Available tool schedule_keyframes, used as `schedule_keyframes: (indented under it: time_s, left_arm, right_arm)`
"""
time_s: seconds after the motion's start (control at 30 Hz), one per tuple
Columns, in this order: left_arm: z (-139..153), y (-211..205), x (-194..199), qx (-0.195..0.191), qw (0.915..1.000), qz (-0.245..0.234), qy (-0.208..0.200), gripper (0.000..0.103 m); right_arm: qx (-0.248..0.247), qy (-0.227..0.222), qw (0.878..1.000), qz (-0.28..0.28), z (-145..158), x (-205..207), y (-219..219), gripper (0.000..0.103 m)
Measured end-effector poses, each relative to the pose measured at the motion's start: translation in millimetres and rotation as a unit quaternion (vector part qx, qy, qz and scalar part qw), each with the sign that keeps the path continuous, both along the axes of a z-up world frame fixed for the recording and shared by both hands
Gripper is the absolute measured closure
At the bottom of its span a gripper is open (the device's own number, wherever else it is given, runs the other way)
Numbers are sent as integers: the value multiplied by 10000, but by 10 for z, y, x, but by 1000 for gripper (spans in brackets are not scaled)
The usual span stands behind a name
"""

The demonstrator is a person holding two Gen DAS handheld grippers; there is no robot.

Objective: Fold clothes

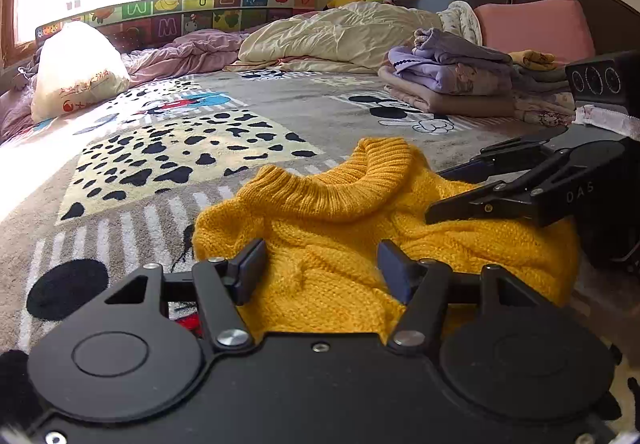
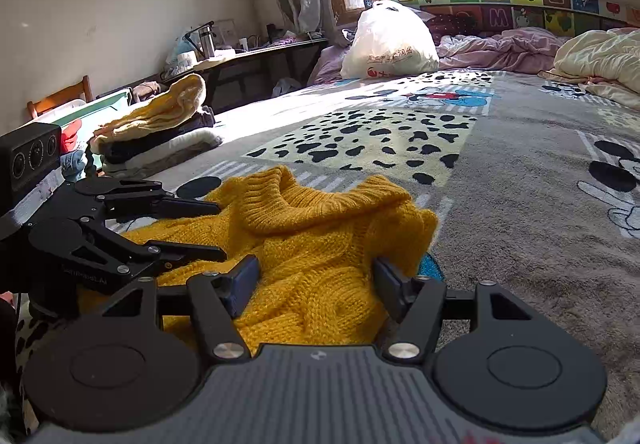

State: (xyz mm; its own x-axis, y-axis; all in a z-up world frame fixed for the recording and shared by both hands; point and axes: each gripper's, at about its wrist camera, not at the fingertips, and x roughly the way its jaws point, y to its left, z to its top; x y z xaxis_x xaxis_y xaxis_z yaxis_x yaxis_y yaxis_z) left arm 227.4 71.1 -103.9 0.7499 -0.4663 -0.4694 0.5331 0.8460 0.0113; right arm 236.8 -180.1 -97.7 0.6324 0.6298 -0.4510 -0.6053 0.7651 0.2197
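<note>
Yellow knit sweater [image 1: 336, 228] bunched on cartoon-print blanket [image 1: 168, 148], lower edge hidden under both tools.
Left gripper [image 1: 322, 270] and right gripper [image 2: 316, 284] spread wide, straddling knit, gripping nothing. Purple folded pile [image 1: 448, 80] only in left view; desk [image 2: 256, 52], second pile [image 2: 160, 124] only in right.

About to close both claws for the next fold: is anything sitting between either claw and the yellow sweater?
Nothing visible. The left claw and right claw both stand open directly over the yellow knit sweater, with only its fabric between their fingers. The folded clothes pile lies well beyond it.
</note>
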Motion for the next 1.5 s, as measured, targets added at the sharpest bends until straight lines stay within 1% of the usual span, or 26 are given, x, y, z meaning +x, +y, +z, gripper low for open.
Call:
schedule_keyframes:
  time_s: [0.07,0.13,0.2,0.23,0.27,0.33,0.4,0.5,0.6,0.7,0.87,0.93,0.97,1.0,1.03,1.07,1.1,1.17,1.23,1.27,1.3,1.33,1.4,1.43,1.47,1.5]
  left_arm:
    - [44,21,-75,-86,9999,130,-54,41]
    - [196,189,-245,-602,9966,561,-79,41]
    - [358,374,-424,-1162,9879,1020,-102,38]
    - [392,495,-476,-1505,9797,1328,0,34]
    - [367,634,-503,-1985,9665,1612,224,33]
    - [284,878,-538,-2871,9313,2109,753,26]
    - [234,977,-563,-3339,9076,2311,1069,25]
    - [179,976,-548,-3662,8898,2291,1472,21]
    - [91,893,-485,-3735,8827,2212,1801,20]
    - [35,778,-416,-3734,8814,2068,2024,20]
    - [-21,522,-284,-3288,8941,2056,2241,20]
    - [-15,461,-241,-3204,8957,2079,2278,24]
    - [-28,442,-223,-3237,8935,2042,2350,29]
    - [-50,430,-216,-3288,8894,2035,2438,39]
    - [-69,425,-227,-3328,8859,2073,2477,44]
    - [-75,424,-244,-3405,8806,2098,2542,47]
    - [-69,432,-264,-3549,8712,2118,2649,52]
    - [-9,434,-396,-3695,8575,2163,2853,55]
    - [109,401,-713,-3736,8526,2190,2923,55]
    - [142,395,-872,-3775,8492,2217,2953,55]
    - [129,408,-1042,-3846,8437,2297,2959,52]
    - [96,422,-1177,-3877,8439,2395,2830,48]
    - [36,441,-1250,-3649,8558,2450,2729,36]
    - [36,464,-1260,-3642,8583,2397,2707,35]
    - [74,509,-1273,-3708,8592,2381,2600,33]
    - [120,542,-1286,-3680,8645,2401,2441,27]
  right_arm:
    - [176,-60,9996,-235,63,-98,-35,40]
    - [534,-51,9970,-554,132,-245,-138,38]
    - [1175,292,9893,-810,151,-387,-329,27]
    - [1454,505,9841,-889,122,-433,-413,26]
    - [1672,693,9787,-968,80,-471,-487,26]
    - [2027,1012,9671,-1159,-9,-529,-605,26]
    - [2496,1301,9508,-1297,-97,-576,-712,25]
    - [3018,1597,9301,-1356,-192,-600,-768,18]
    - [3202,1858,9194,-1329,-278,-516,-703,16]
    - [3116,2032,9176,-1399,-377,-400,-607,16]
    - [2648,1970,9338,-1385,-372,-217,-374,17]
    - [2561,1970,9368,-1343,-379,-162,-313,27]
    - [2619,2022,9344,-1323,-402,-136,-306,31]
    - [2715,2091,9299,-1338,-427,-119,-315,36]
    - [2788,2163,9258,-1356,-440,-110,-321,38]
    - [2849,2236,9220,-1367,-448,-106,-323,42]
    - [2941,2344,9161,-1388,-455,-117,-331,46]
    - [3136,2660,9005,-1412,-442,-207,-359,47]
    - [3129,2880,8953,-1325,-355,-473,-393,47]
    - [3056,2918,8974,-1269,-322,-645,-416,46]
    - [2994,2913,8992,-1304,-329,-804,-453,37]
    - [2947,2879,9006,-1388,-356,-950,-498,36]
    - [2899,2644,9065,-1561,-341,-1094,-568,32]
    - [2879,2505,9095,-1648,-324,-1147,-601,29]
    - [2835,2381,9140,-1658,-283,-1160,-605,22]
    - [2774,2268,9195,-1618,-226,-1148,-592,14]
